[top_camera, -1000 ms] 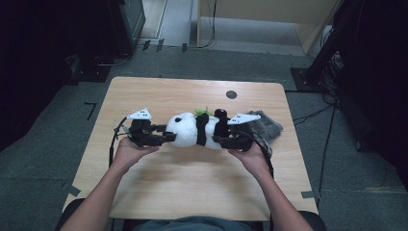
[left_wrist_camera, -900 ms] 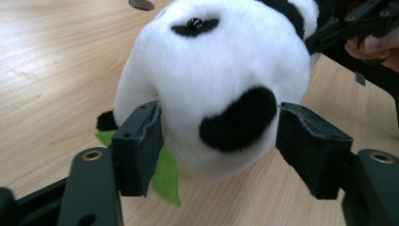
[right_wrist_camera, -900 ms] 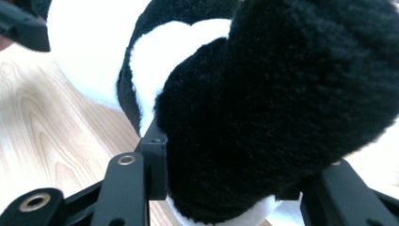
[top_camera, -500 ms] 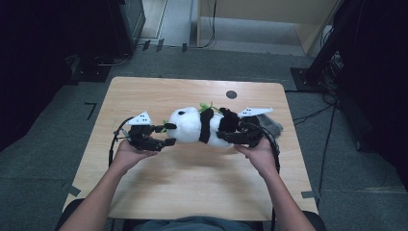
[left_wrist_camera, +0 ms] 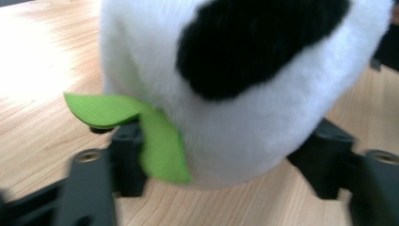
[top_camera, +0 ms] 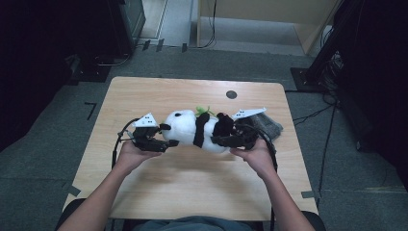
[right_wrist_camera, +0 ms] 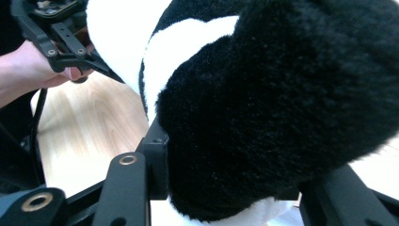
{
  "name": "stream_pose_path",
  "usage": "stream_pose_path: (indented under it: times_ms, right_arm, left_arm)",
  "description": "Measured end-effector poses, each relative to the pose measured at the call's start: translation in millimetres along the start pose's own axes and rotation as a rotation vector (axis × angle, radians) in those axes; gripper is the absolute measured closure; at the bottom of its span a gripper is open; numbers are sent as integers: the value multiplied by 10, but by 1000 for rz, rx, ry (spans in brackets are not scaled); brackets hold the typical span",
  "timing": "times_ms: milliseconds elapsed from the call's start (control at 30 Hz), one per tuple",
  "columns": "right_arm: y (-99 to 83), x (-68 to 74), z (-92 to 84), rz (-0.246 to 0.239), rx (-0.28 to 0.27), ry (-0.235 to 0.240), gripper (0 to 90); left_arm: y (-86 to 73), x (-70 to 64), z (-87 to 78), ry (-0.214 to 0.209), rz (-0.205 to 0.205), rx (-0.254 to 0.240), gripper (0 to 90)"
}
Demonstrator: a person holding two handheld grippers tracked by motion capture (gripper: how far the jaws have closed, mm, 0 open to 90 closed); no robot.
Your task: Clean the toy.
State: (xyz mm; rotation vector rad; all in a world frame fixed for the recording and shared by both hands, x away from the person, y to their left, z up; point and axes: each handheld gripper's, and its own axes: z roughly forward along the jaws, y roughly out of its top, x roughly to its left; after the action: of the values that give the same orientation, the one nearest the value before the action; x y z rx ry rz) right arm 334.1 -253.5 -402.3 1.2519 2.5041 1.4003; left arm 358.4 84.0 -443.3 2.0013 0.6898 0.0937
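A black-and-white plush panda point(top_camera: 192, 127) hangs lengthwise between my two grippers, just above the wooden table point(top_camera: 192, 178). My left gripper point(top_camera: 166, 135) has its jaws on either side of the white head point(left_wrist_camera: 244, 117). They have just been closing and now press on it, one of them against a green leaf point(left_wrist_camera: 160, 141). My right gripper point(top_camera: 219, 134) is shut on the panda's black rear end point(right_wrist_camera: 282, 94), and its jaws point(right_wrist_camera: 230, 188) dig into the fur.
A dark grey bundle point(top_camera: 269, 126) lies on the table behind my right hand. A small black round spot point(top_camera: 231, 94) marks the tabletop near its far edge. Dark equipment and cables stand on the floor around the table.
Half a second ago the panda sat slightly further right, with the left gripper's jaws wider around the head. Now the head is back against them and they have closed in.
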Motion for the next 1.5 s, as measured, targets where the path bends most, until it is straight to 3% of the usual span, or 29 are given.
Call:
stream_pose_path:
  times_ms: [133,300,433,600,733,800,933,1033,1133,1300,1400,1500]
  right_arm:
    - [-5,-17,27,-10,-12,-29,438]
    - [-40,-52,71,-23,-30,-49,348]
    - [-68,-78,70,-45,-87,-51,293]
    - [-93,-84,16,-124,-138,-43,248]
    - [-150,-94,13,-143,-120,-57,214]
    - [-198,-120,29,-137,-123,-33,214]
    - [-250,-117,92,-151,-147,-9,180]
    - [-253,-94,148,-155,-157,-25,152]
    - [-266,-67,208,-177,-154,-50,152]
    - [-282,6,318,-227,-112,-168,241]
    - [-273,2,306,-209,-114,-182,362]
    - [-260,19,293,-207,-81,-182,463]
  left_arm:
    - [13,0,-39,6,-14,-11,518]
    - [24,-7,-51,10,-36,-4,628]
    - [41,35,-82,3,-92,-20,646]
    - [72,60,-148,-10,-124,-30,664]
    - [95,93,-217,-19,-157,-47,672]
    - [105,114,-262,-35,-181,-66,673]
    - [133,104,-295,-50,-190,-67,671]
    - [136,100,-288,-58,-204,-63,670]
    - [142,91,-269,-65,-223,-59,668]
    - [139,47,-215,-48,-216,-50,658]
    - [121,53,-185,-33,-213,-52,614]
    - [112,57,-151,-11,-186,-41,524]
